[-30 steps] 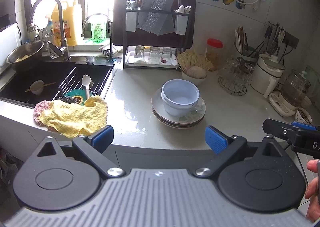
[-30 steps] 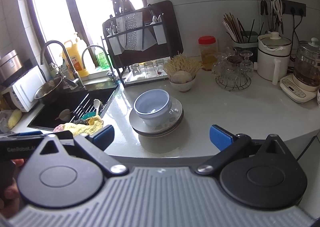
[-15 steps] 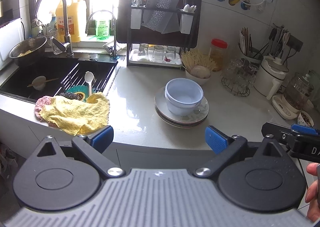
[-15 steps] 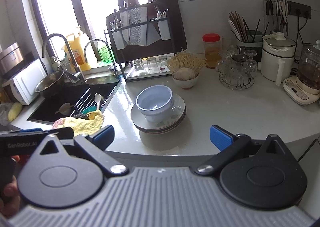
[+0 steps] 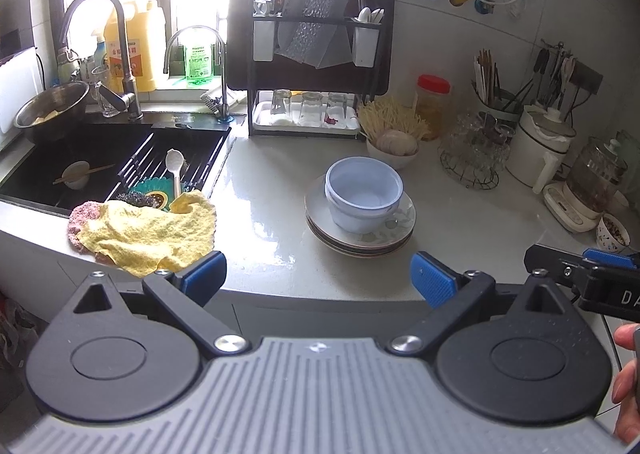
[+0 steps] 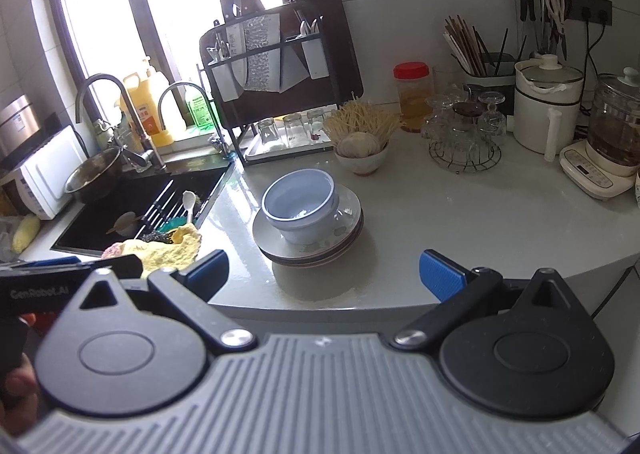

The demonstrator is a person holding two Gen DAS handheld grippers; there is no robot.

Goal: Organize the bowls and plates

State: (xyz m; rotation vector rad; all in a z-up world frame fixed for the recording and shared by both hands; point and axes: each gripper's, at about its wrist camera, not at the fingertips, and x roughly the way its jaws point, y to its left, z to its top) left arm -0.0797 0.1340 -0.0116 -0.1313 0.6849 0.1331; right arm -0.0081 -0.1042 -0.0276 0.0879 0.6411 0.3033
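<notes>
Two nested pale blue bowls sit on a stack of patterned plates in the middle of the pale counter. My left gripper is open with nothing between its blue pads, held short of the counter's front edge, facing the stack. My right gripper is also open and empty, near the counter edge with the stack just ahead. The right gripper's tip shows at the right of the left wrist view. A black dish rack stands at the back.
A yellow cloth lies at the counter's front left beside the black sink, which holds a spoon and small dish. A small bowl with noodles, a red-lidded jar, a wire glass holder, a white pot and a kettle line the back right.
Both grippers have drawn a little nearer to the counter and risen slightly, so the bowls and plates look larger. Both stay open and nothing on the counter has moved.
</notes>
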